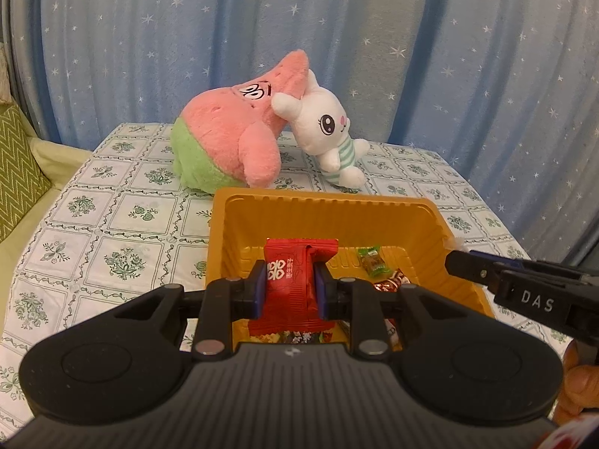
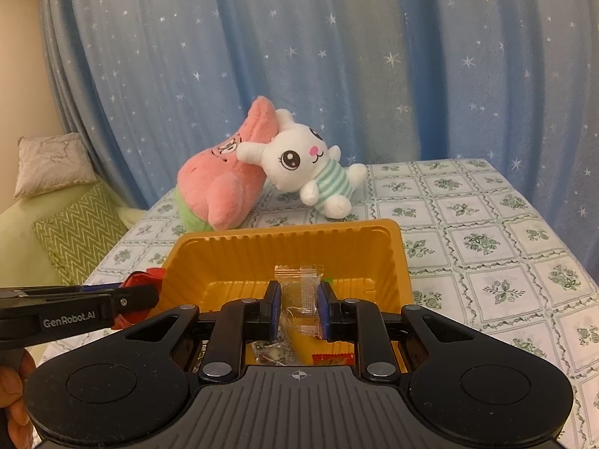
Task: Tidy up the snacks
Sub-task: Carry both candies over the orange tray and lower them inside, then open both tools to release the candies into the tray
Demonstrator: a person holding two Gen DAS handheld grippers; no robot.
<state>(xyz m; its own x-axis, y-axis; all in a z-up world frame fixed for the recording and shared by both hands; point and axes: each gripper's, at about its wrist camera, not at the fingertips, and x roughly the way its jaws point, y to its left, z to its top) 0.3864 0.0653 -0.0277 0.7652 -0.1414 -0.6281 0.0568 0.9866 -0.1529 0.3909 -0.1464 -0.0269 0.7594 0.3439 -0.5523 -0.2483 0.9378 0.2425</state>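
While both tools are held over the orange tray (image 1: 423,217), a red snack packet (image 1: 295,288) is pinched between the pads of the left gripper (image 1: 291,284), above the tray's near end – a clear-wrapped snack (image 2: 301,295) is clamped the same way in the right gripper (image 2: 299,305). A green candy (image 1: 372,262) and other wrapped sweets are seen lying on the tray floor, and behind the tray a pink plush (image 1: 232,127) and a white bunny plush (image 1: 329,131) are leaned together on the patterned tablecloth (image 1: 93,224)

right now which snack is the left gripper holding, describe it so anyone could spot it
Find the yellow tray on the floral tablecloth. Above it, the left gripper pinches a red packet with white print, far larger than the small green candy lying inside.
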